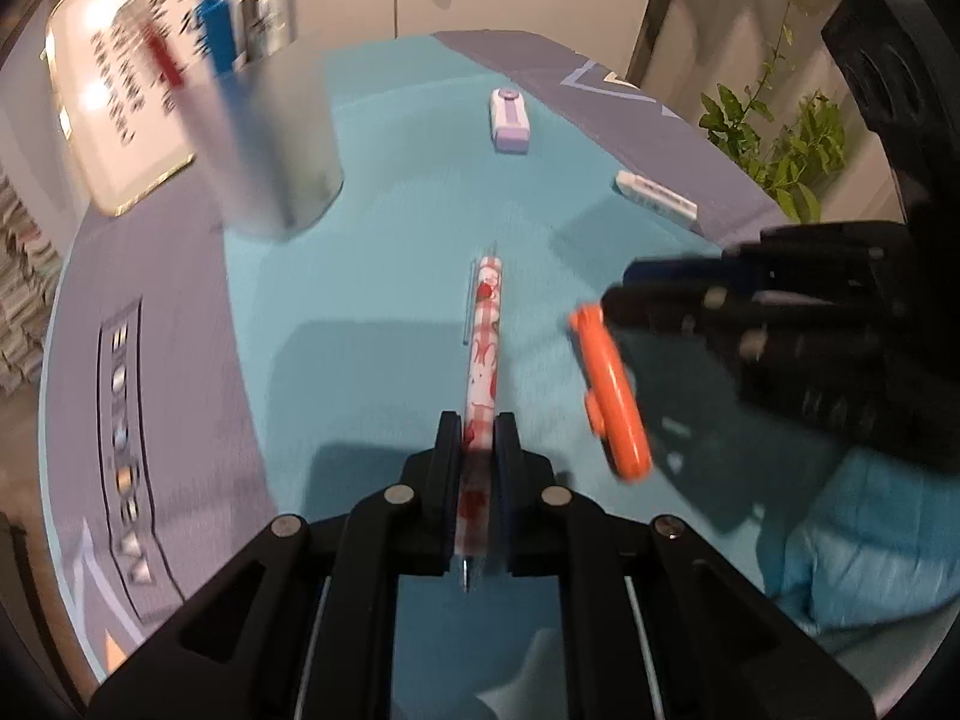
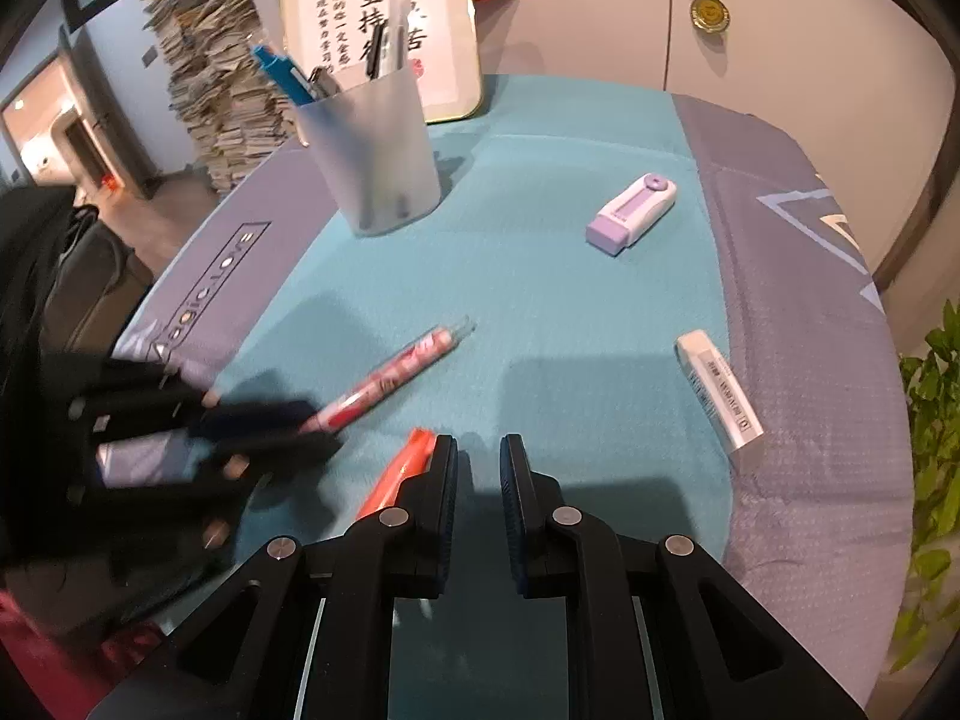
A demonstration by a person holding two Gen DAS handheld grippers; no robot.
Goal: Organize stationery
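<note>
left tongs (image 1: 478,438) clamp patterned pen (image 1: 483,348); orange marker (image 1: 612,393) just beside.

A round table (image 2: 840,480) is wearing a grey-purple patterned cloth, and a teal cloth (image 2: 540,276) is lying across its middle. A frosted pen cup (image 2: 375,150) is standing on the teal cloth towards the far side, with a framed calligraphy board (image 2: 384,18) leaning just behind it. A purple and white eraser case (image 2: 630,213) is lying on the teal cloth, well apart from the cup. A white eraser (image 2: 720,399) is sitting at the seam where the teal cloth meets the grey-purple one. An orange marker (image 1: 612,387) is resting on the teal cloth at the near side.
</note>
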